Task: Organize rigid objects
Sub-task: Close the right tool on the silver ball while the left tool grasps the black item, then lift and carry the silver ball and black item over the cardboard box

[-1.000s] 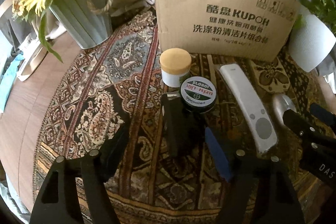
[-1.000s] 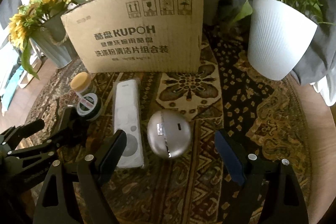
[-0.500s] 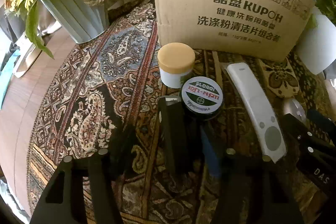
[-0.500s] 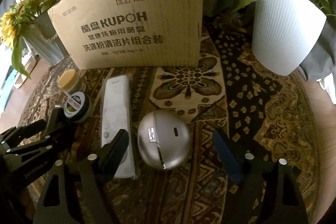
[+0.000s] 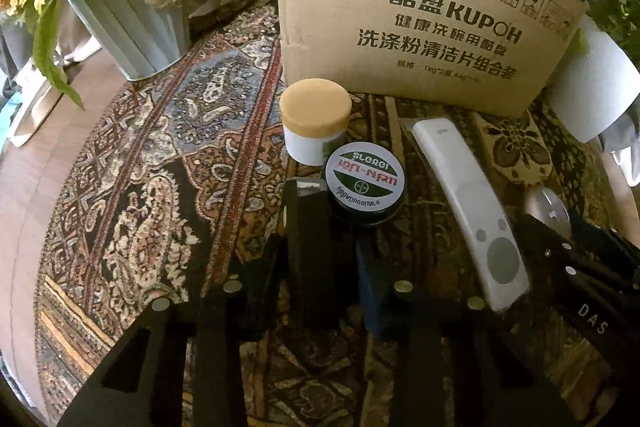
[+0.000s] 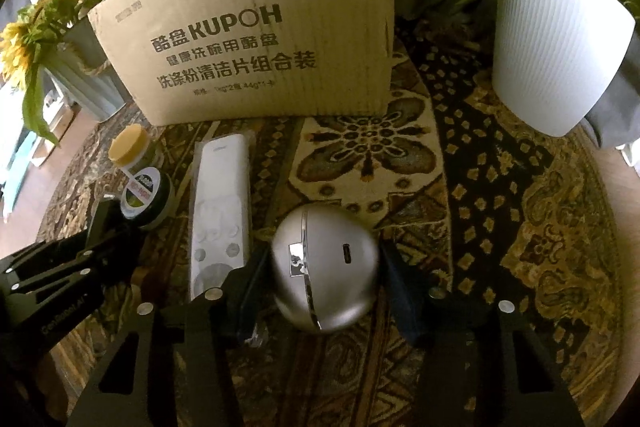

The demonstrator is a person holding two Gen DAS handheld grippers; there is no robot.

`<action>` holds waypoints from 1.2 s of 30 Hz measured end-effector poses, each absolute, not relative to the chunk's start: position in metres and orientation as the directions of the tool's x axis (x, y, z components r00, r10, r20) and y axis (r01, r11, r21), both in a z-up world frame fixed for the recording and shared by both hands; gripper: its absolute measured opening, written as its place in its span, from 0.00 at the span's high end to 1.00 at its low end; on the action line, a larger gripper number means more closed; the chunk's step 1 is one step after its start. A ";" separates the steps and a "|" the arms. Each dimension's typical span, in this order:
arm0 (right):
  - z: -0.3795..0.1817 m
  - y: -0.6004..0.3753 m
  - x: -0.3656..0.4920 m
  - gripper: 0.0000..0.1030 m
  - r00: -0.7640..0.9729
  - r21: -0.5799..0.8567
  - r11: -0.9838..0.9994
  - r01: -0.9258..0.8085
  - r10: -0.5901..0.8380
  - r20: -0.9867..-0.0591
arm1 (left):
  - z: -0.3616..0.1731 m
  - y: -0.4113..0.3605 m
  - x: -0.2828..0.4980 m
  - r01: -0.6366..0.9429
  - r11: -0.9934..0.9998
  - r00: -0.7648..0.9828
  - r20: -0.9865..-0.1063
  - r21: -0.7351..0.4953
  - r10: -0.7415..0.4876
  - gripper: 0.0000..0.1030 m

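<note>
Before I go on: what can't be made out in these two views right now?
- Left wrist view: the dark block between the closing left gripper; too dark to identify.
- Left wrist view: silver round case, mostly hidden behind the right gripper.
- Right wrist view: round tin's label, too small.
- Both views: cardboard box contents, only its side shows.

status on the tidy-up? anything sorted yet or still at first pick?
Done: nothing looks sorted yet. The yellow-lidded jar, round tin and white remote lie on the rug before the cardboard box.
In hand: the left hand-held gripper is closing on a black block; the right hand-held gripper is closing around the silver egg-shaped case.
Left: moving these two, then the rest.
</note>
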State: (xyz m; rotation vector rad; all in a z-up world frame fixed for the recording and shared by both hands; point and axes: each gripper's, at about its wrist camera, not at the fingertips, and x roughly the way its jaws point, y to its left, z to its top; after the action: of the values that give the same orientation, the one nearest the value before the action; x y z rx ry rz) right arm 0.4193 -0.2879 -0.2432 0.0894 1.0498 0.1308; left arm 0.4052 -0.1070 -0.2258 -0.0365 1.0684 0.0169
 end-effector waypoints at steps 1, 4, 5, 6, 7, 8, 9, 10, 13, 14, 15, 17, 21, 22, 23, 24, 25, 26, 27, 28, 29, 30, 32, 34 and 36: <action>-0.243 -0.288 0.419 0.46 0.491 0.140 0.988 -0.063 0.153 -0.858 | -0.224 -0.107 0.404 -0.032 0.999 0.484 -0.875 -0.020 -0.002 0.68; -0.239 -0.288 0.414 0.46 0.497 0.144 0.987 -0.068 0.159 -0.853 | -0.219 -0.108 0.397 -0.025 0.999 0.496 -0.868 -0.025 -0.010 0.69; -0.236 -0.288 0.412 0.46 0.502 0.143 0.987 -0.072 0.159 -0.850 | -0.217 -0.107 0.394 -0.025 0.999 0.502 -0.865 -0.030 -0.013 0.69; -0.234 -0.287 0.411 0.46 0.505 0.142 0.987 -0.075 0.161 -0.848 | -0.214 -0.106 0.393 -0.025 0.999 0.510 -0.860 -0.033 -0.016 0.69; -0.232 -0.286 0.409 0.46 0.508 0.142 0.987 -0.080 0.163 -0.846 | -0.211 -0.106 0.390 -0.022 0.999 0.517 -0.855 -0.035 -0.019 0.69; -0.229 -0.285 0.408 0.46 0.514 0.140 0.987 -0.083 0.163 -0.842 | -0.209 -0.106 0.389 -0.020 0.999 0.525 -0.851 -0.036 -0.021 0.69; -0.226 -0.285 0.407 0.46 0.519 0.139 0.987 -0.085 0.163 -0.839 | -0.206 -0.105 0.387 -0.018 0.999 0.533 -0.846 -0.037 -0.022 0.69; -0.224 -0.285 0.405 0.46 0.523 0.138 0.987 -0.087 0.163 -0.837 | -0.202 -0.105 0.385 -0.014 0.999 0.542 -0.840 -0.040 -0.026 0.69; -0.214 -0.284 0.401 0.46 0.536 0.141 0.986 -0.091 0.168 -0.828 | -0.192 -0.105 0.381 -0.007 0.999 0.567 -0.823 -0.042 -0.031 0.69; -0.211 -0.284 0.399 0.46 0.542 0.140 0.986 -0.093 0.168 -0.823 | -0.189 -0.105 0.380 -0.004 0.999 0.576 -0.817 -0.043 -0.032 0.69; -0.207 -0.283 0.398 0.46 0.547 0.140 0.986 -0.095 0.169 -0.820 | -0.186 -0.105 0.380 -0.003 0.999 0.582 -0.812 -0.044 -0.034 0.69; -0.199 -0.283 0.394 0.46 0.560 0.141 0.985 -0.098 0.172 -0.810 | -0.176 -0.108 0.375 0.003 0.999 0.599 -0.800 -0.046 -0.039 0.69; -0.183 -0.281 0.389 0.46 0.591 0.137 0.985 -0.107 0.174 -0.787 | -0.159 -0.106 0.375 0.015 0.999 0.638 -0.769 -0.047 -0.045 0.69; -0.178 -0.281 0.388 0.46 0.599 0.137 0.984 -0.110 0.176 -0.781 | -0.156 -0.106 0.374 0.018 0.999 0.647 -0.761 -0.047 -0.047 0.69; -0.173 -0.282 0.388 0.46 0.608 0.138 0.984 -0.112 0.178 -0.773 | -0.152 -0.106 0.373 0.021 0.999 0.655 -0.754 -0.046 -0.049 0.69; -0.169 -0.282 0.387 0.46 0.618 0.137 0.984 -0.113 0.178 -0.766 | -0.148 -0.106 0.373 0.023 0.999 0.666 -0.744 -0.047 -0.050 0.69; -0.164 -0.282 0.386 0.46 0.627 0.135 0.984 -0.114 0.177 -0.758 | -0.143 -0.105 0.372 0.025 0.999 0.676 -0.735 -0.048 -0.052 0.69; -0.160 -0.282 0.386 0.46 0.636 0.136 0.984 -0.116 0.178 -0.751 | -0.138 -0.105 0.371 0.028 0.998 0.683 -0.728 -0.050 -0.056 0.69; -0.155 -0.282 0.386 0.46 0.645 0.136 0.984 -0.117 0.179 -0.743 | -0.134 -0.105 0.371 0.032 0.998 0.692 -0.720 -0.053 -0.060 0.69; -0.151 -0.281 0.385 0.46 0.653 0.135 0.984 -0.118 0.179 -0.736 | -0.130 -0.105 0.371 0.035 0.998 0.699 -0.712 -0.053 -0.062 0.69; -0.147 -0.281 0.385 0.46 0.662 0.135 0.983 -0.121 0.181 -0.728 | -0.127 -0.106 0.371 0.037 0.998 0.709 -0.703 -0.051 -0.062 0.69; -0.143 -0.280 0.384 0.46 0.671 0.136 0.983 -0.123 0.183 -0.718 | -0.123 -0.106 0.372 0.039 0.998 0.718 -0.693 -0.052 -0.064 0.69; -0.136 -0.279 0.384 0.46 0.689 0.133 0.983 -0.126 0.183 -0.701 | -0.116 -0.106 0.372 0.046 0.997 0.732 -0.678 -0.055 -0.072 0.69; -0.128 -0.278 0.383 0.46 0.708 0.132 0.983 -0.128 0.184 -0.682 | -0.110 -0.106 0.372 0.054 0.997 0.747 -0.661 -0.053 -0.076 0.69; -0.120 -0.278 0.382 0.46 0.723 0.132 0.983 -0.129 0.184 -0.665 | -0.101 -0.107 0.371 0.062 0.997 0.765 -0.639 -0.047 -0.077 0.69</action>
State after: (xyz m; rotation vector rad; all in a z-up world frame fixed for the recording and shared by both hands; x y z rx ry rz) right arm 0.3820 -0.2782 -0.1205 0.0784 0.7423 0.1731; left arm 0.3713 -0.1067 -0.1014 -0.0232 0.6958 -0.0758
